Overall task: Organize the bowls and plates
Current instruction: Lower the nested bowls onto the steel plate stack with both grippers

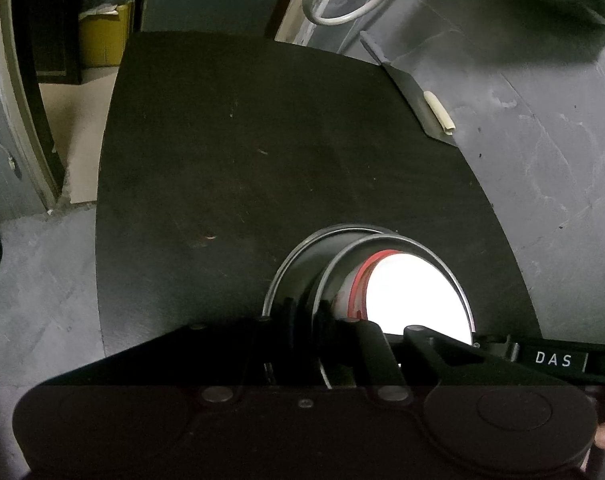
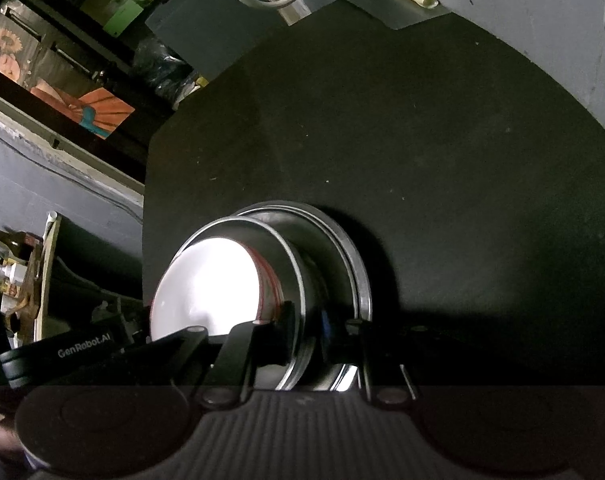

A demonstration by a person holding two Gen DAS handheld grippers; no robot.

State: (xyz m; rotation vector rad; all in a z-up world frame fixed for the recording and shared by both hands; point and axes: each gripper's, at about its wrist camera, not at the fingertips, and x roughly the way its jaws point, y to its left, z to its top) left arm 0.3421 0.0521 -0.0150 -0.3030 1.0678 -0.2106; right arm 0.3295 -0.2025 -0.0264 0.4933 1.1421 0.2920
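A: Two sets of tongs are seen nearest the cameras, both at one stack of dishes. What is held by each?

B: The left tongs [image 1: 320, 316] are clamped on the near rim of the steel bowl [image 1: 338, 264]; the right tongs [image 2: 318, 320] are closed on the same steel bowl from its opposite side. Inside it a white plate [image 1: 418, 296] with a red edge is nested, and under it a wider steel plate [image 1: 286, 268] is seen.

A: Where is the stack placed?

B: It is carried at the near edge of the dark table [image 1: 262, 140]; whether the steel plate is touching the table cannot be told.

A: And beyond the stack?

B: Only bare table is seen, then at its far corner a flat metal tool [image 1: 418, 96] with a pale roll [image 1: 438, 112] on it.

A: How much is judged done?

B: Stacking seems largely finished, since no loose dishes are visible. Setting the stack down and releasing it is judged to remain.
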